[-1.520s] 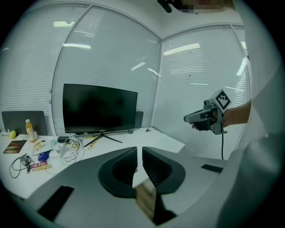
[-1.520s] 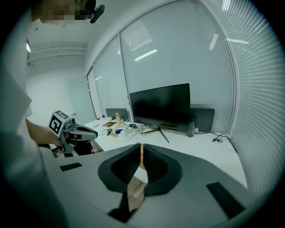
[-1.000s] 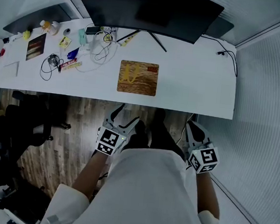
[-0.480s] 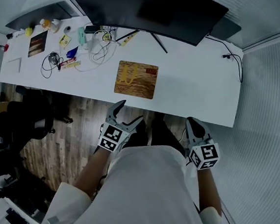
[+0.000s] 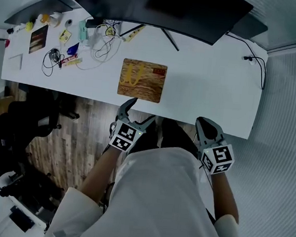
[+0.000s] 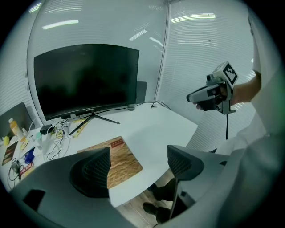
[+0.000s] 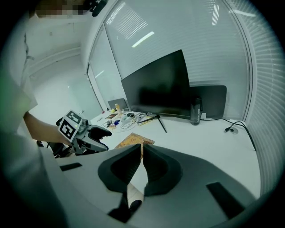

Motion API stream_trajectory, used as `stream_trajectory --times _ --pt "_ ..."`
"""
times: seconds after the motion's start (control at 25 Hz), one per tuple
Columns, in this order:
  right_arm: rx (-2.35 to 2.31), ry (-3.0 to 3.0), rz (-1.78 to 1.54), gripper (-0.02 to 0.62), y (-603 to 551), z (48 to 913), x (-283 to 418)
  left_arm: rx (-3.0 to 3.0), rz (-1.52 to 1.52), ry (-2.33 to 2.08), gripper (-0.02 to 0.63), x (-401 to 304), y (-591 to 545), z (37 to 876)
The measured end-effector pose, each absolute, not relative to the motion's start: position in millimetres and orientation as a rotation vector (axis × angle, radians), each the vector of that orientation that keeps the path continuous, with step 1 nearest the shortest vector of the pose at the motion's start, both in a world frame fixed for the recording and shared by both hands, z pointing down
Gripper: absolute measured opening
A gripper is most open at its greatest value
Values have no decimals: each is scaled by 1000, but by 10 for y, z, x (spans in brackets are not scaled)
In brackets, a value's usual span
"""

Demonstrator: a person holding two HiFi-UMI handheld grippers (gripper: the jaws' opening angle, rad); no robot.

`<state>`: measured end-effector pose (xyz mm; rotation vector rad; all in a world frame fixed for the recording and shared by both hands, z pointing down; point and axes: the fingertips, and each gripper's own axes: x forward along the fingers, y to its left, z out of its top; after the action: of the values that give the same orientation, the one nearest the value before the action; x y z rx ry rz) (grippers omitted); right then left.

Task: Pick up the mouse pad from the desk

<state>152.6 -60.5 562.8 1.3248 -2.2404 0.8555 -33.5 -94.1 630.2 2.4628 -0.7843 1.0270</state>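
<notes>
The mouse pad (image 5: 142,80), tan with a wood-like pattern, lies flat on the white desk (image 5: 208,90) near its front edge. My left gripper (image 5: 141,110) hovers just in front of that edge and points at the pad; its jaws have just been opening and stand wide with nothing between them. In the left gripper view the mouse pad (image 6: 122,156) shows between the two pads of the left gripper (image 6: 138,165), still beyond them. My right gripper (image 5: 207,124) hangs off the desk's front edge to the right, shut and empty. In the right gripper view the mouse pad (image 7: 135,140) lies beyond its jaws.
A wide black monitor (image 5: 148,3) stands at the back of the desk. Tangled cables and several small items (image 5: 66,45) crowd the desk's left end. A black cable (image 5: 252,60) runs at the right rear corner. A black office chair (image 5: 25,124) stands on the wooden floor at the left.
Both grippers have moved forward toward the desk's front edge. The left jaws have spread wider and now reach the edge just before the pad.
</notes>
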Motion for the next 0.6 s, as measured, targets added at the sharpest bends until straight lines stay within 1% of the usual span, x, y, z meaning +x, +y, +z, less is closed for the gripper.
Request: stream_trajectory --times 0.6 --pt "1100 -2257 930 38 -983 6201 1499 2336 1335 -647 388 -94 -1089 7230"
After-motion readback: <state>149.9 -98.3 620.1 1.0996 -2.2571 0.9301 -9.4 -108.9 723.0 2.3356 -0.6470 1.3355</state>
